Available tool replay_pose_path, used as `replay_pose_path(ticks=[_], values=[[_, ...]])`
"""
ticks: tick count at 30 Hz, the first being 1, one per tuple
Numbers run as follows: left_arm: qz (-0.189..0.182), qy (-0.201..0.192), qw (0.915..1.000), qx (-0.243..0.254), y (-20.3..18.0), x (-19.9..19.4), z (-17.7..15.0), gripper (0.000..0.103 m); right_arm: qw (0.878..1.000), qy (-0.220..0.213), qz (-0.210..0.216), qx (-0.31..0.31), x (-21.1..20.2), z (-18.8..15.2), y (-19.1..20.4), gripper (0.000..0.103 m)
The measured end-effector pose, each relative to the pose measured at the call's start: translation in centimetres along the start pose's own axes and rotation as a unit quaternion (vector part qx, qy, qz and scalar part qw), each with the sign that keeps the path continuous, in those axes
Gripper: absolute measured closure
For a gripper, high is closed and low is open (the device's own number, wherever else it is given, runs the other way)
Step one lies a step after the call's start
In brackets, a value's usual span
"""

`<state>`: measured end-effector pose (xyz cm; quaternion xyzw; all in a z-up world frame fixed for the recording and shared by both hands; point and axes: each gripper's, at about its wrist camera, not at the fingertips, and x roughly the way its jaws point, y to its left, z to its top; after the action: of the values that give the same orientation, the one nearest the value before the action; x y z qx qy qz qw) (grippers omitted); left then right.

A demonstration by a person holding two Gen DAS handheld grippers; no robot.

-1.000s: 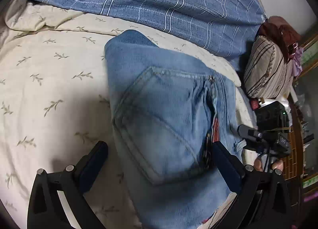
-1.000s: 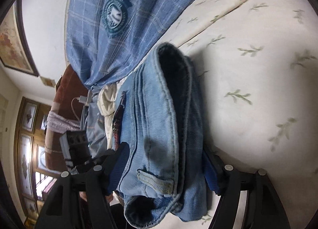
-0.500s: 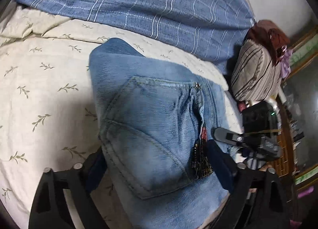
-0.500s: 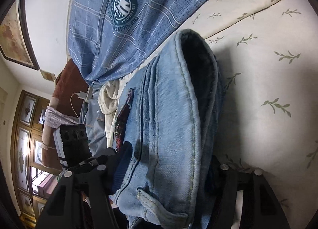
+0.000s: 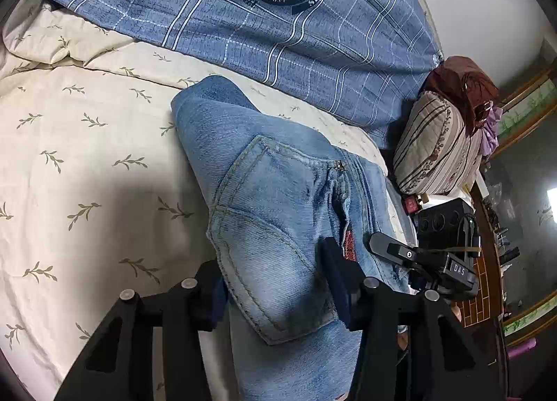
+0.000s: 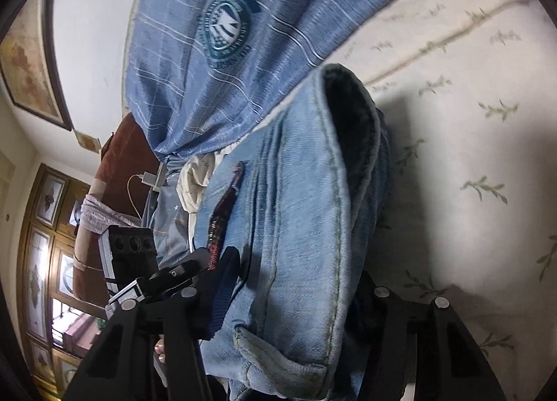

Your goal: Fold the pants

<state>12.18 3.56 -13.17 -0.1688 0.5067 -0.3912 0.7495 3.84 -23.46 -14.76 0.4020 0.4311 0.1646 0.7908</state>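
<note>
Pinching folded jeans (image 5: 278,213) between both pads: left tool (image 5: 275,291) | right tool (image 6: 296,291) likewise | over bedsheet (image 5: 76,164)

**Black frames, blue pads, silver screws**

The left gripper (image 5: 275,287) is a matte black angular frame with triangular cut-outs — round silver screw heads dot its arms, and its fingers (image 5: 336,282) carry dark navy ribbed pads. The right gripper (image 6: 296,291) matches: black struts, silver screws, blue ribbed pad (image 6: 222,296).
</note>
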Motion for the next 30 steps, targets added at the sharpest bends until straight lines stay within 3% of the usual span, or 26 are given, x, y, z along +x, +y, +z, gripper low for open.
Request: replay_pose_path(ticks=[18, 30], values=[[-0.003, -0.086, 0.9962, 0.007, -0.2, -5.1, 1.3, 0.055, 0.997, -0.042, 0.038, -0.051, -0.1, 0.0, 4.7, 0.047], [0.021, -0.093, 0.9954, -0.013, 1.1, -5.5, 1.3, 0.055, 0.998, -0.027, 0.030, -0.053, 1.5, -0.3, 5.0, 0.047]])
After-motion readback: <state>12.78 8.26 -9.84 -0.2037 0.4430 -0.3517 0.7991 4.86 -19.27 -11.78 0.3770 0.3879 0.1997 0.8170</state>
